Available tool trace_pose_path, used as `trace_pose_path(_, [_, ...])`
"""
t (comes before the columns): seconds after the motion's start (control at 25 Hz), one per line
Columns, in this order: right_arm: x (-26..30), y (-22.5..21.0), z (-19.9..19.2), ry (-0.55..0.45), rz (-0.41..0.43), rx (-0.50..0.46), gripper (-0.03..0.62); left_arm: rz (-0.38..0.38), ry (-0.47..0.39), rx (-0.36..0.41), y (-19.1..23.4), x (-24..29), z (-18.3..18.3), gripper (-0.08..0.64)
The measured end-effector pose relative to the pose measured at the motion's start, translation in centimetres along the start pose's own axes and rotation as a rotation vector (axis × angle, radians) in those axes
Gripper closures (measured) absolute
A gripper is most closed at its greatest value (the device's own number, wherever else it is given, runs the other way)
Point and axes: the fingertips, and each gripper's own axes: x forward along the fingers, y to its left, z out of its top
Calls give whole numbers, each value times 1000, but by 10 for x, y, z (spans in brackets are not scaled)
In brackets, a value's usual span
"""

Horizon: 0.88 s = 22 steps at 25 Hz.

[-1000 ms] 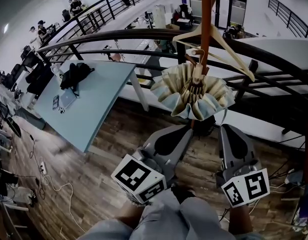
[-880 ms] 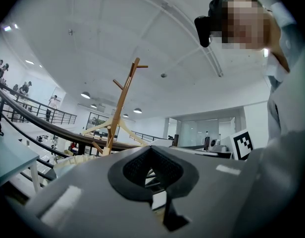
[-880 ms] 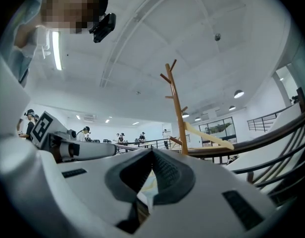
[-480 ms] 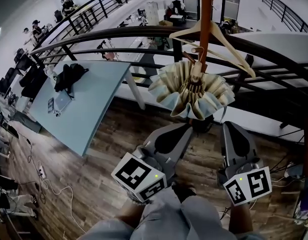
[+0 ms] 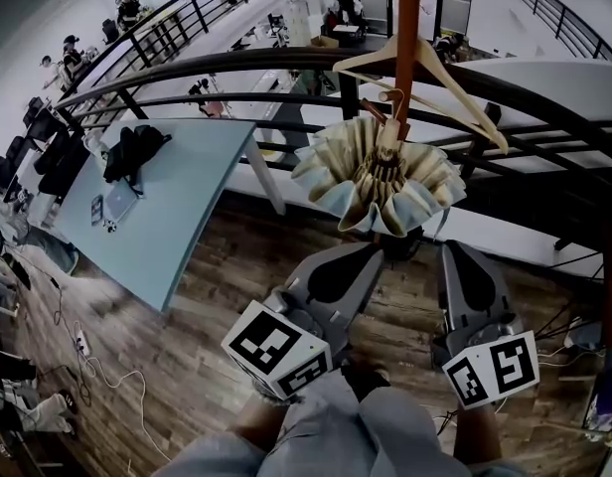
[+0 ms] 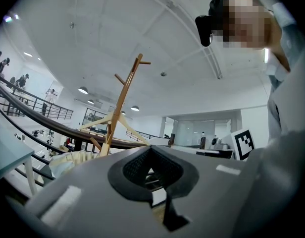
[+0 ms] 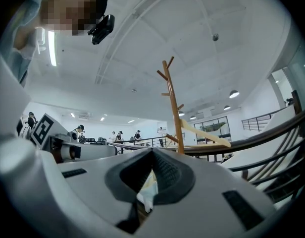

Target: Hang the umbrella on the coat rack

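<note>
Wood-floored balcony point(image 5: 167, 356) with railing point(image 5: 236, 66). At twelve o'clock, coat rack point(image 5: 407, 28) carries the folded umbrella point(image 5: 371, 182). Left gripper point(image 5: 376, 252) jaws closed, empty; right gripper point(image 5: 448, 252) jaws apparently pinch pale umbrella fabric. Pulling away unreleased could drag the umbrella off the coat rack.

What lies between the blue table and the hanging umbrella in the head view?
In the head view, a slanted white table leg and wooden floor lie between the table and umbrella.

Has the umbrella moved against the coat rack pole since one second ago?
No. The umbrella hangs at the same place beside the coat rack pole.
</note>
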Motion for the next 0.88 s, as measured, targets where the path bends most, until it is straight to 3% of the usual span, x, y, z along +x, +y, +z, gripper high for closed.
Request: trace_pose_path(0.88, [13,2,-10,32,29,-3,592,15,11,-6,10,3,-5,555])
